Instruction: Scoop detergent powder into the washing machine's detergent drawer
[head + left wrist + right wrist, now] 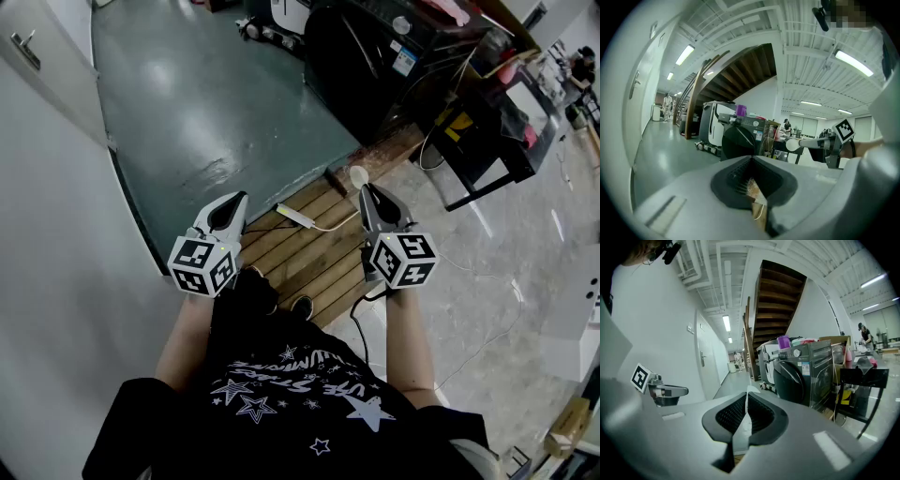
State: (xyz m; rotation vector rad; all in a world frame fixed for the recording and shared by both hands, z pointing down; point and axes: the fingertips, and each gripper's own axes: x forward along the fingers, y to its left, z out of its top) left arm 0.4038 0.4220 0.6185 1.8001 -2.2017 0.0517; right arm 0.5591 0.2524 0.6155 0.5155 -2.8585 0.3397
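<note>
the right gripper (367,191) was clamped on the handle of a white scoop (359,175), bowl forward. the left gripper (233,201) had its jaws together on nothing. the dark washing machine (375,56) stood well ahead of the 2 grippers, beyond the wooden pallet (305,258).

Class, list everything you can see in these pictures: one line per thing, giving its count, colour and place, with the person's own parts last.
washing machine: one, black, ahead of the person
scoop: one, white, held by the right gripper
wooden boards: one patch, brown, under the person's feet
cable: one, white, lying on the boards
container: one, purple, on top of the machines
table frame: one, black, right of the washing machine
door: one, white, far left
left gripper: one, grey, shut, empty
right gripper: one, grey, shut on the scoop
</note>
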